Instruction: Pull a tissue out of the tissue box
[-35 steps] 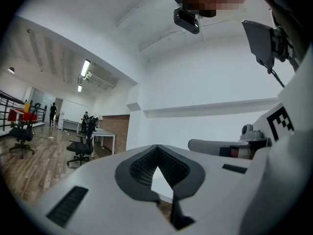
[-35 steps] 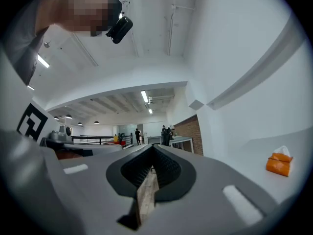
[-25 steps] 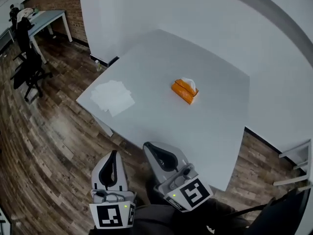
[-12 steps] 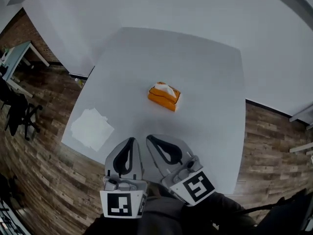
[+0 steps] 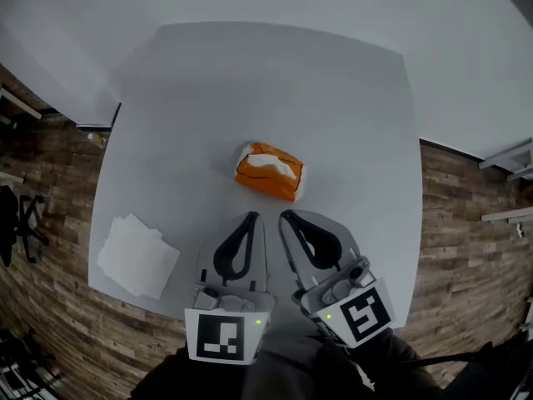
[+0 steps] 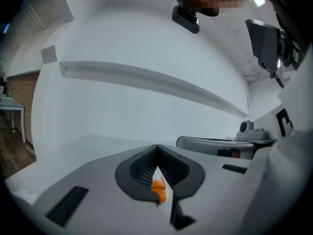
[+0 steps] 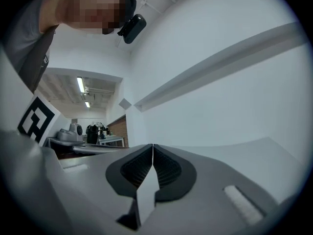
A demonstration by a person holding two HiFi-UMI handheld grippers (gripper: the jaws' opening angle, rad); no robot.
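Now left gripper [image 5: 251, 217] and right gripper [image 5: 284, 217] sit nearer the tissue box [image 5: 269, 172].

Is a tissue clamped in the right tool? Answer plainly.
No: the right tool has its jaws pressed together with nothing between them.

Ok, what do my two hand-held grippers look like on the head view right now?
The left hand-held gripper and right hand-held gripper match: light grey shells and curved fingers lined with dark ribbed pads. Each has a white cube at the back with a black square marker, left cube and right cube, plus a small green light.
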